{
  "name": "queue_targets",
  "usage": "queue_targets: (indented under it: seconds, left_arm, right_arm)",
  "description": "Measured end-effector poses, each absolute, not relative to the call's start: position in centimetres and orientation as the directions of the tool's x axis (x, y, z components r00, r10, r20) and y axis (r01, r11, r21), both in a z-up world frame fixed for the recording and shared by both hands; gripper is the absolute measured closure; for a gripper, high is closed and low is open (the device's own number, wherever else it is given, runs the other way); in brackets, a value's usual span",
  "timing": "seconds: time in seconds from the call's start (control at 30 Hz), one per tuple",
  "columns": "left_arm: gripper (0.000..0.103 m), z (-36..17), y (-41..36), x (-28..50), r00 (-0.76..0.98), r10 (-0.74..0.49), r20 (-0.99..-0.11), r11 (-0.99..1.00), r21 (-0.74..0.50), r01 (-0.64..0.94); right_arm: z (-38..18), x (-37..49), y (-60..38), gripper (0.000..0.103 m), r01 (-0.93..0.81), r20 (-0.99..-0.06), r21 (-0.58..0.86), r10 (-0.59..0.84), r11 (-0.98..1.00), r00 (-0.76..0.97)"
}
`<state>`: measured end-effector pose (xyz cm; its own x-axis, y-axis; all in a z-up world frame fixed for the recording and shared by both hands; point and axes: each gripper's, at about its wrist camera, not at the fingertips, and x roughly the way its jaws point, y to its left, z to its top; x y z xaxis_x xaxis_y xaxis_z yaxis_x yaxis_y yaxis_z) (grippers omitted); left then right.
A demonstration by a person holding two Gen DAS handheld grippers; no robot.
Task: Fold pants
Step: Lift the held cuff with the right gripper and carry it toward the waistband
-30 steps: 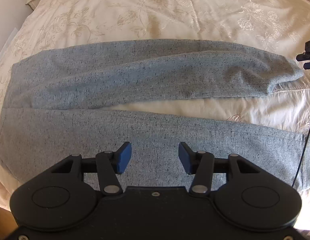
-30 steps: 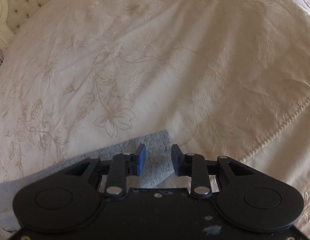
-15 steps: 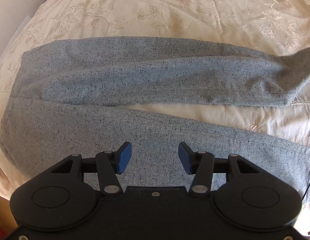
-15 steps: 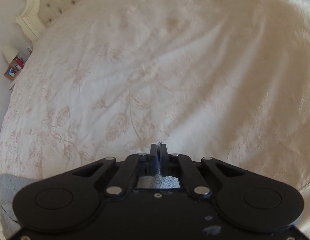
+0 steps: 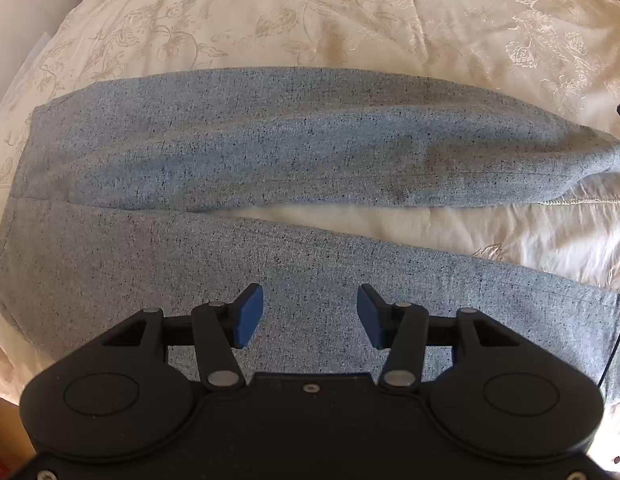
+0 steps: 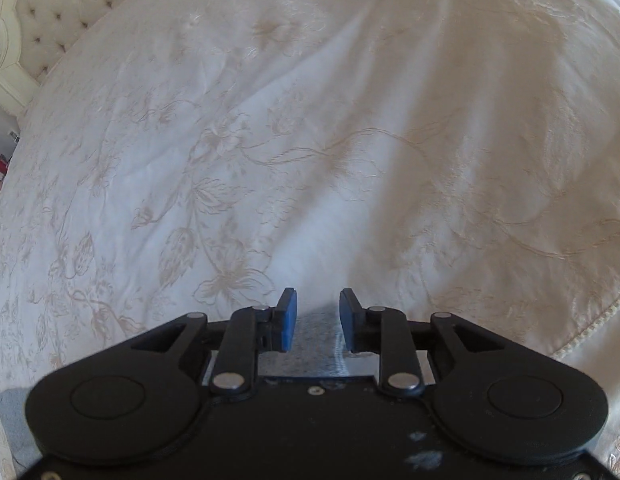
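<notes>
Left wrist view: the left gripper (image 5: pixel 310 316) points steeply down with its blue pads (image 5: pixel 249 316) set wide apart, and nothing sits between them. Beneath it lie the pants (image 5: pixel 301 168), grey speckled cloth spread flat across a cream bedspread (image 5: pixel 310 12) stitched with flowers. The near leg runs under the pads from left to right; the far leg lies beyond it, and a wedge of bedspread shows between the two legs toward the right. In the right wrist view, the right gripper (image 6: pixel 314 320) also tilts downward. Its jaws have just been opening and now stand apart. A corner of the grey cloth shows in the gap, low and close to the body of the tool; neither pad presses on it. Past the fingertips, the bedspread fills the view, with a tufted headboard (image 6: pixel 49 12) at the upper left.
</notes>
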<state>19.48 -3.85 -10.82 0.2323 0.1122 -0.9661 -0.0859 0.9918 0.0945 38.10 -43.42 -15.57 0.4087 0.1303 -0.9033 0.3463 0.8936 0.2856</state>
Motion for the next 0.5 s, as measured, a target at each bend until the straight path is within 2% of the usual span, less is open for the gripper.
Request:
queue_targets:
  seconds: [0.1, 0.13, 0.23, 0.43, 0.47, 0.5]
  left_arm:
    - [0.046, -10.7, -3.7, 19.5, 0.224, 0.124, -0.967, 0.99, 0.104, -0.098]
    - [0.046, -10.5, -3.6, 19.5, 0.228, 0.126, -0.965, 0.989, 0.105, -0.103]
    - [0.046, -9.6, -2.8, 19.0, 0.259, 0.144, -0.955, 0.985, 0.112, -0.132]
    - [0.046, -10.2, -1.2, 18.8, 0.23, 0.151, -0.961, 0.977, 0.11, -0.181]
    - [0.046, -10.4, -1.0, 19.0, 0.225, 0.15, -0.963, 0.977, 0.109, -0.184]
    - [0.046, -10.5, -0.9, 19.3, 0.223, 0.15, -0.963, 0.977, 0.109, -0.184]
  right_arm:
    - [-16.5, 40.4, -41.2, 0.072, 0.354, -0.938, 0.257, 0.143, 0.899, 0.316]
    - [-16.7, 41.0, -41.0, 0.072, 0.382, -0.958, 0.193, 0.089, 0.904, 0.271]
    - [-17.7, 42.0, -41.9, 0.066, 0.428, -0.967, 0.121, 0.009, 0.896, 0.255]
    - [-20.3, 41.8, -43.8, 0.066, 0.421, -0.977, 0.2, 0.146, 0.885, 0.158]
    - [-20.3, 41.6, -43.6, 0.073, 0.411, -0.97, 0.229, 0.171, 0.882, 0.173]
    - [-20.3, 41.4, -43.4, 0.091, 0.393, -0.955, 0.28, 0.214, 0.876, 0.204]
